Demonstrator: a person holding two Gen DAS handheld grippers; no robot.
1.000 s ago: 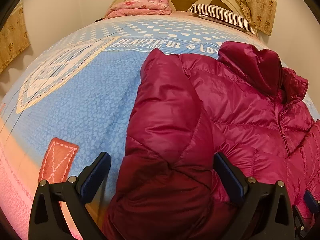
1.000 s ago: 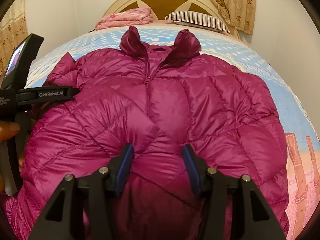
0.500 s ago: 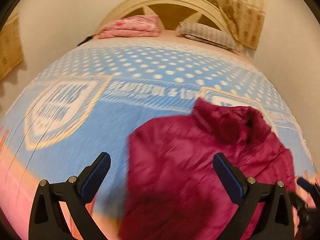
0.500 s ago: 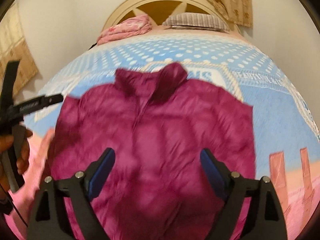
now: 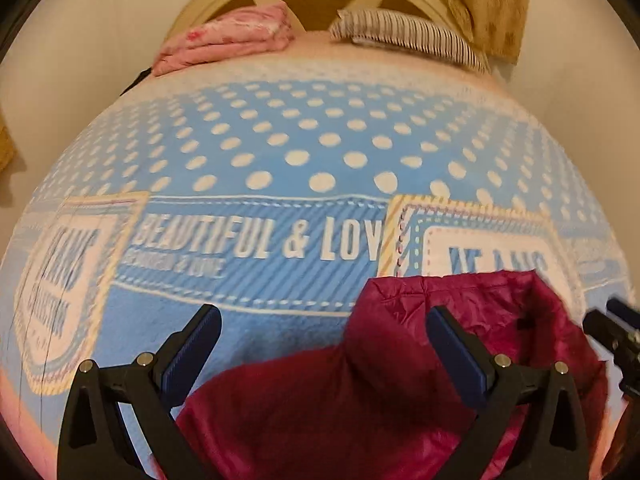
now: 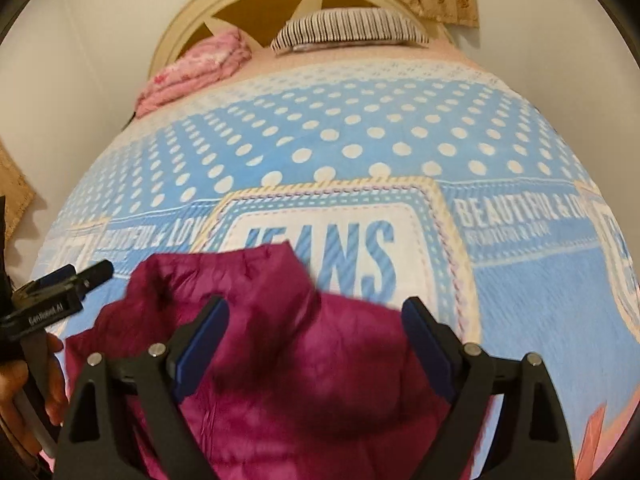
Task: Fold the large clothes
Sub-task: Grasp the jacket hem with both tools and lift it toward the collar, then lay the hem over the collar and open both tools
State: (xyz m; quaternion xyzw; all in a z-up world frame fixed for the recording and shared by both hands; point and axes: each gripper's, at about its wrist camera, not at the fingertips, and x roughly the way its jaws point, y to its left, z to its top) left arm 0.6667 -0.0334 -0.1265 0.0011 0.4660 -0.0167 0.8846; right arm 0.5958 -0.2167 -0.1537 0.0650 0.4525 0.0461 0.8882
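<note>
Standing over the bed (image 6: 520,320), both the left hand-held gripper (image 5: 320,344) and right hand-held gripper (image 6: 316,332) gape empty, the right's jaws having just opened; the magenta jacket (image 6: 288,380) lies folded lower centre; next comes another grasp to fold it smaller

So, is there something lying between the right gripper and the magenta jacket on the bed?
Nothing visible. The right gripper is open with the magenta puffer jacket directly beyond its fingers, and only the bedspread lies around it.
</note>
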